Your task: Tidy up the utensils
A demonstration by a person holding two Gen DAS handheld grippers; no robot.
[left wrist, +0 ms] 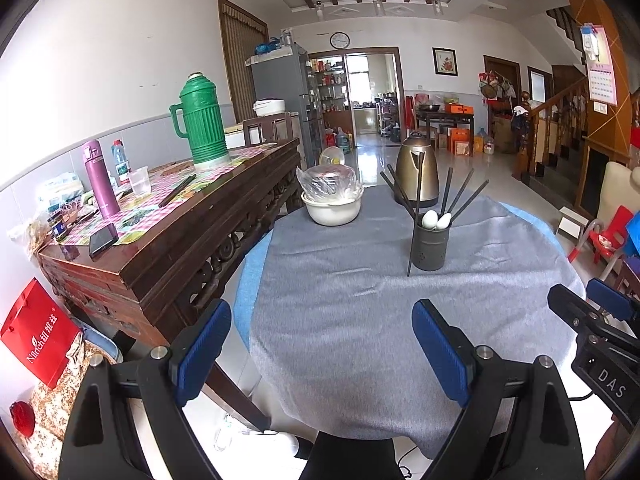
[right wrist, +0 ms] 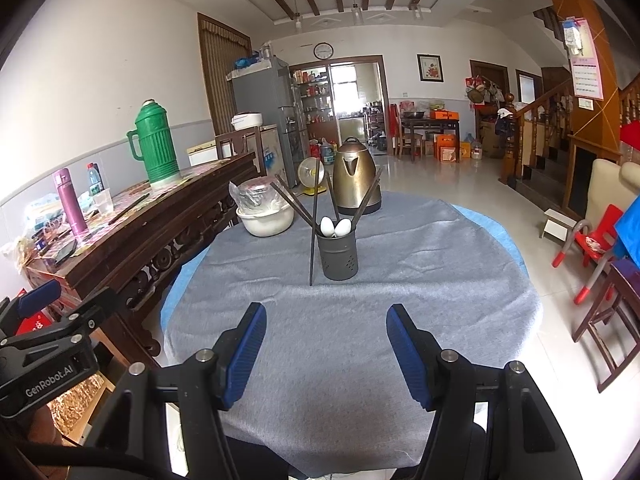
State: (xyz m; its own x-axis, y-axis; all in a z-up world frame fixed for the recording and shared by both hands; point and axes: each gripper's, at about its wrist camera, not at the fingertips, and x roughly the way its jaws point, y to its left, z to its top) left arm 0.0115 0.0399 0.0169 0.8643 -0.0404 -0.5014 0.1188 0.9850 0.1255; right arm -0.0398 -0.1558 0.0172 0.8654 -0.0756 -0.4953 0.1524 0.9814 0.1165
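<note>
Chopsticks [right wrist: 316,216] lean in holder [right wrist: 338,258] (spoons too); both tongs [left wrist: 322,354] [right wrist: 326,354] spread, empty.

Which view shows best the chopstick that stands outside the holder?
The right wrist view: the chopstick stands near the centre, clear against the cloth, leaning on the holder. In the left wrist view it is also whole but further off-centre and partly in front of the kettle.

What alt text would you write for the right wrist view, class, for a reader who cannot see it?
A dark utensil holder with black chopsticks and two white spoons stands on a round table under a grey cloth, one chopstick leaning outside it. The open, empty right hand-held gripper hovers in front; a kettle and a covered bowl stand behind.
</note>
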